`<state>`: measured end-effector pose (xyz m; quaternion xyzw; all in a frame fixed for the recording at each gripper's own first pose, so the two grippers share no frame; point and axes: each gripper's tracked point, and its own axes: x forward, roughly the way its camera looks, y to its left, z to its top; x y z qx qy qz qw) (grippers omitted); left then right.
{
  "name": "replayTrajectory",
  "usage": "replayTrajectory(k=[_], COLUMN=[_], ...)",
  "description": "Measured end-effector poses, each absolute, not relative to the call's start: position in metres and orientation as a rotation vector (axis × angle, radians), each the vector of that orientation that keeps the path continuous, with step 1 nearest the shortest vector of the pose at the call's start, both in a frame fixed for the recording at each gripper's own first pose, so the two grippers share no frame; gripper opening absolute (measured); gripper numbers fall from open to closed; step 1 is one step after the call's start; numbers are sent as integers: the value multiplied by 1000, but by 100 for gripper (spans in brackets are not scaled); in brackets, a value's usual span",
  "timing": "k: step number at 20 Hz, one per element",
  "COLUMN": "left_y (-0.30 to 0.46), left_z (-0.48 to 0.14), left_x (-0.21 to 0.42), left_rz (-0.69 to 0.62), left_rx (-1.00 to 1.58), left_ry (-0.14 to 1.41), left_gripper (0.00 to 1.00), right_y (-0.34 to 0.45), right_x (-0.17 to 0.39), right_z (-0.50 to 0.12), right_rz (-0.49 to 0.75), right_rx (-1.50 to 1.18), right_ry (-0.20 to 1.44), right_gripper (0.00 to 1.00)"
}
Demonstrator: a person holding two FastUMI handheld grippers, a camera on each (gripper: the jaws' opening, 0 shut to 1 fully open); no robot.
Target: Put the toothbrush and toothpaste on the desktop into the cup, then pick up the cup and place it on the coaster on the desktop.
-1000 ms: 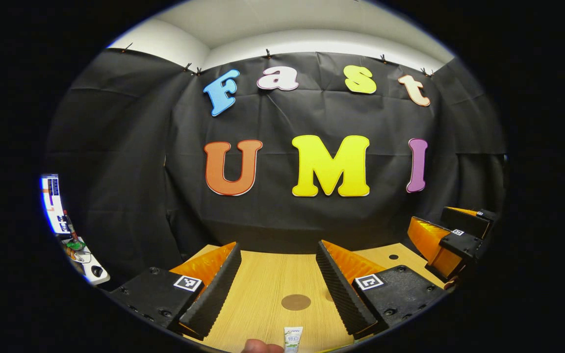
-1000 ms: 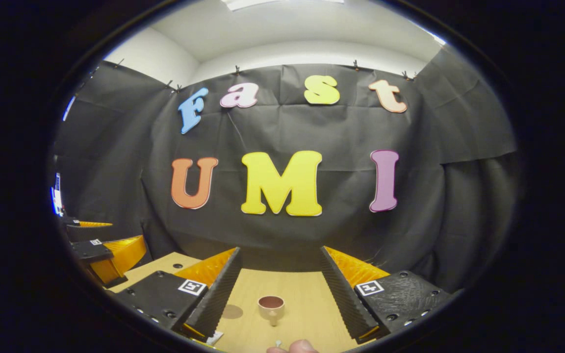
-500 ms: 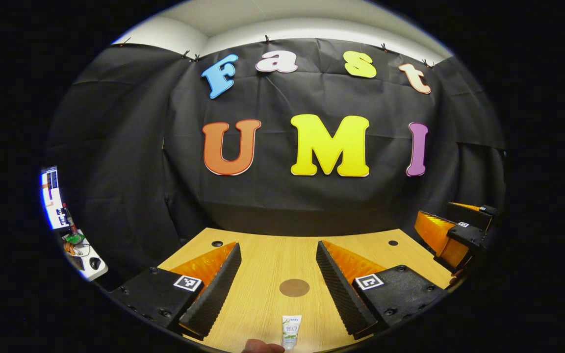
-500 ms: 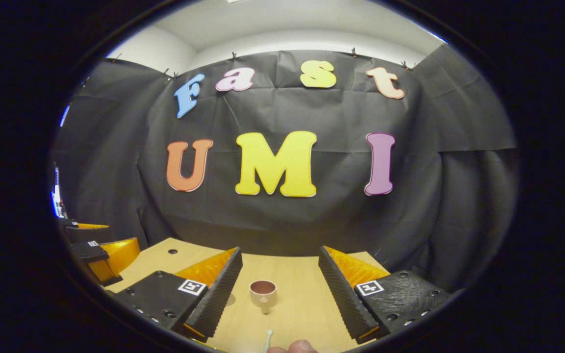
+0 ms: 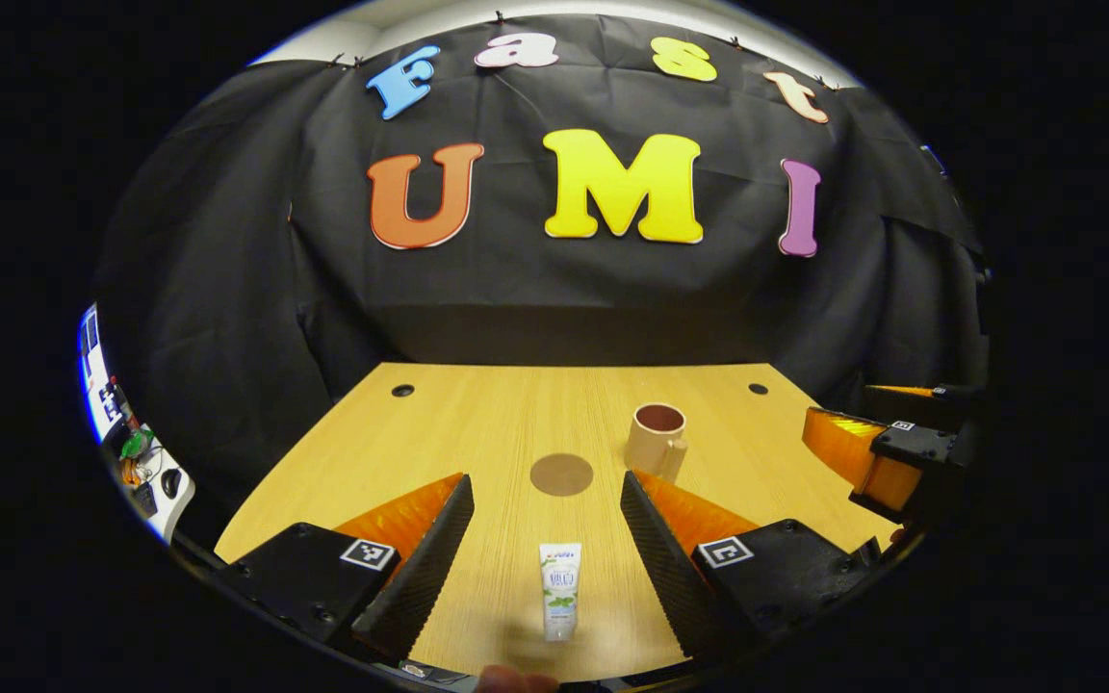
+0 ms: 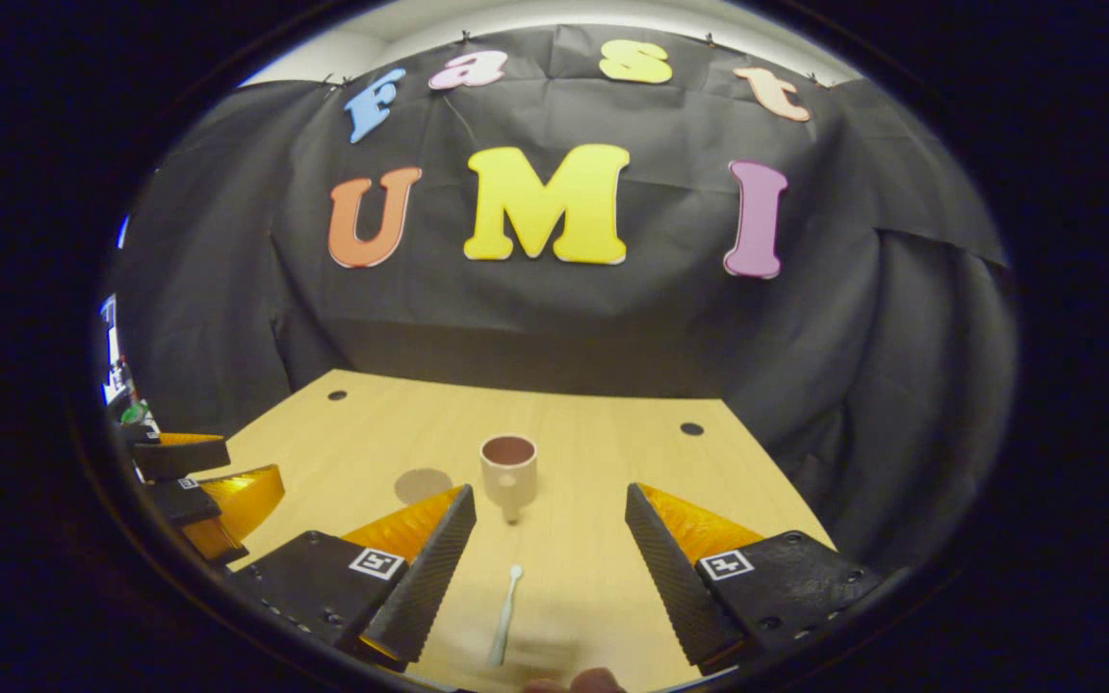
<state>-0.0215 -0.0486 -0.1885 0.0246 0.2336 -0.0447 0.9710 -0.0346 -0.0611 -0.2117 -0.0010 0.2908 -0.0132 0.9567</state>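
A white toothpaste tube (image 5: 560, 603) lies flat on the wooden desktop (image 5: 477, 423), between the fingers of my open left gripper (image 5: 547, 553). Beyond it sits a round brown coaster (image 5: 561, 474), and to its right a beige cup (image 5: 657, 440) with a dark inside. In the right gripper view a pale toothbrush (image 6: 504, 616) lies lengthwise on the desktop (image 6: 593, 433) between the fingers of my open right gripper (image 6: 547, 558). The cup (image 6: 507, 465) stands upright just past it, handle toward me, with the coaster (image 6: 423, 485) to its left. Each gripper hovers above its object without touching it.
The right gripper (image 5: 877, 457) shows at the right edge of the left gripper view, the left gripper (image 6: 198, 491) at the left edge of the right gripper view. Small dark holes (image 5: 402, 391) mark the desktop's far corners. A side table with clutter (image 5: 145, 472) stands off left.
Both grippers have tilted downward and risen or drawn back: far more desktop shows now, the toothpaste and toothbrush are fully in view, and the cup has appeared in the left gripper view.
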Motion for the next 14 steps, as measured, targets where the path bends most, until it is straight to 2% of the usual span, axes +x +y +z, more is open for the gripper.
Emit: replayTrajectory(k=[5,8,9,10,11,14], left_y=[-51,-49,-49,-48,-47,-45], left_z=[-238,-258,-262,-264,-268,-278], left_x=[-43,-52,-54,-57,-57,-59], left_rz=[-93,-75,-71,-70,-71,-86], left_rx=[25,-5,-10,-11,-8,28], left_ry=[629,706,723,735,744,764], left_gripper=[98,99,99,99,98,99], right_y=[-50,-37,-34,-30,-28,-25], right_x=[-54,-59,-60,-62,-63,-68], right_z=[-265,-290,-298,-307,-312,-333], right_rz=[14,44,49,50,47,39], right_rx=[-12,-3,8,21,30,33], right_ry=[757,835,862,891,910,977], right_gripper=[98,96,95,99,95,95])
